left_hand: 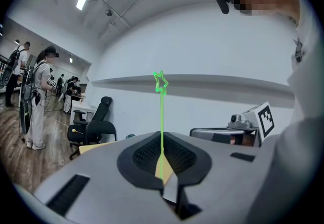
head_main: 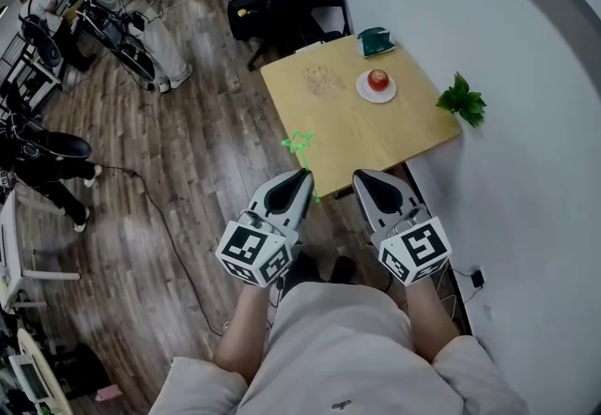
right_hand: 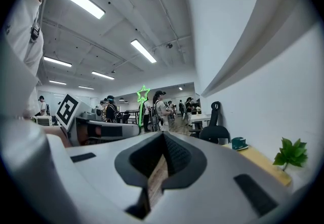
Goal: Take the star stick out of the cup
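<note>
The green star stick [head_main: 300, 142] is clamped upright in my left gripper [head_main: 302, 177], which is shut on its thin shaft. In the left gripper view the stick [left_hand: 161, 111] rises from between the closed jaws of that gripper [left_hand: 162, 140], with the star at the top. My right gripper [head_main: 365, 177] is beside it, shut with nothing in it; its view shows its jaws [right_hand: 163, 138] closed and the star stick [right_hand: 143, 95] off to the left. Both grippers hover at the table's near edge, close to my body. The teal cup [head_main: 377, 42] stands at the table's far corner, well apart from the stick.
The wooden table [head_main: 347, 136] holds a white plate [head_main: 364, 91] with a red apple [head_main: 377, 79]. A green plant [head_main: 462, 102] sits at its right edge by the white wall. A black office chair [head_main: 300, 9] stands behind the table. People stand at the far left; cables cross the wooden floor.
</note>
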